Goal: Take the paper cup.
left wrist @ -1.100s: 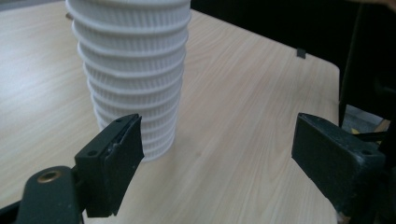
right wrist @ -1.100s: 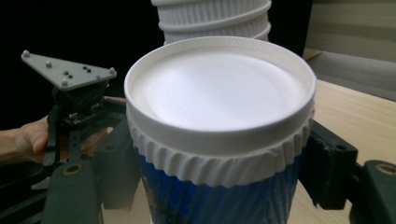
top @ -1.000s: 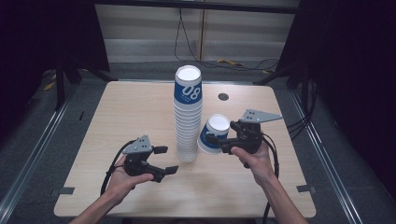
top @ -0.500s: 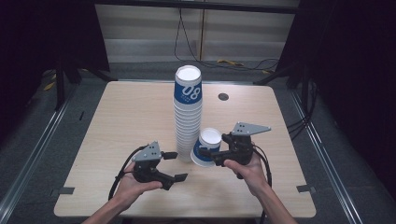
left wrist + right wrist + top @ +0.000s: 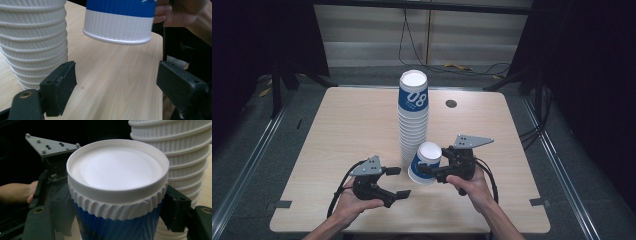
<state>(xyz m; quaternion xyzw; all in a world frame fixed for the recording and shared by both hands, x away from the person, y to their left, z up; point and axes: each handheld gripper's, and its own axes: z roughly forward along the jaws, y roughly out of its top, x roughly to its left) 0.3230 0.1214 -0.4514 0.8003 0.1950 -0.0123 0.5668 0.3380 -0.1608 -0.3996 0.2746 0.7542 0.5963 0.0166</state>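
a single blue-and-white cup [image 5: 425, 163] is held clamped in the right gripper [image 5: 435, 171], tilted above the counter [image 5: 337, 130] just beside the tall cup stack [image 5: 413, 117]. the left gripper [image 5: 397, 182] is kept with fingers [image 5: 60, 86] apart. the stack could be toppled by a sideways nudge, and the ribbed cup wall could be crushed by harder squeezing.

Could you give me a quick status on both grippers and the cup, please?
Right gripper shut on cup, upside down, off the table. Left gripper open, empty, beside it. Stack close behind the cup.

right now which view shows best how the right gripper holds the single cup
The right gripper view: both jaws press the single cup under its rim. The high view shows the right gripper small; the left gripper view shows the cup's bottom edge.
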